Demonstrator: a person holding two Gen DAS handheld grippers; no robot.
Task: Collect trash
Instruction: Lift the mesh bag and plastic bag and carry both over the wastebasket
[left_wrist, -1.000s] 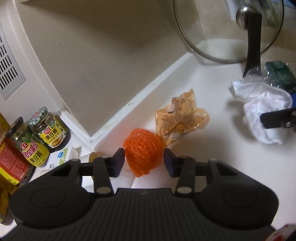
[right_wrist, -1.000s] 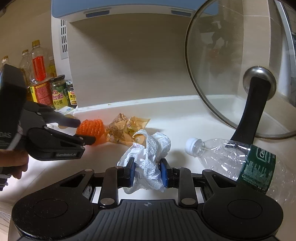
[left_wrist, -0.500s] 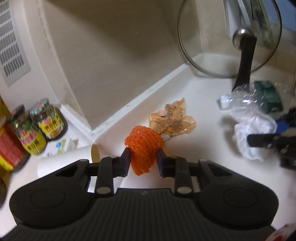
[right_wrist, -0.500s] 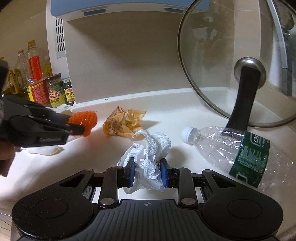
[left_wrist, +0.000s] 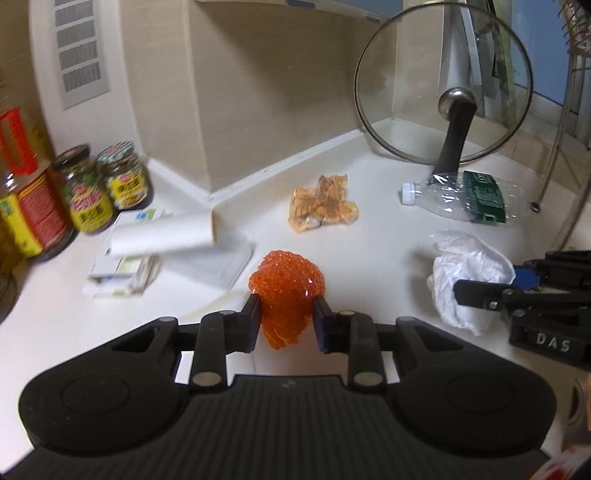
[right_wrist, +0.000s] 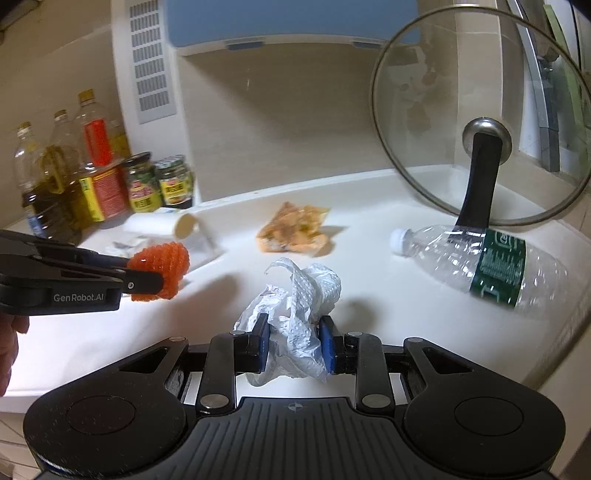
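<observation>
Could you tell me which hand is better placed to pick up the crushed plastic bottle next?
Right, though both tongs are full: the bottle lies on its side of the counter.

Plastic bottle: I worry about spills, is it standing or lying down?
Lying down: the plastic bottle rests on its side on the counter, white cap on.

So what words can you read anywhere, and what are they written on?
"GenRobot.AI": side of the left gripper, seen from the right wrist.
"DAS": body of the right gripper, partly cut off.
Jar labels, red bottle label and green water bottle label: too blurred to read.
</observation>
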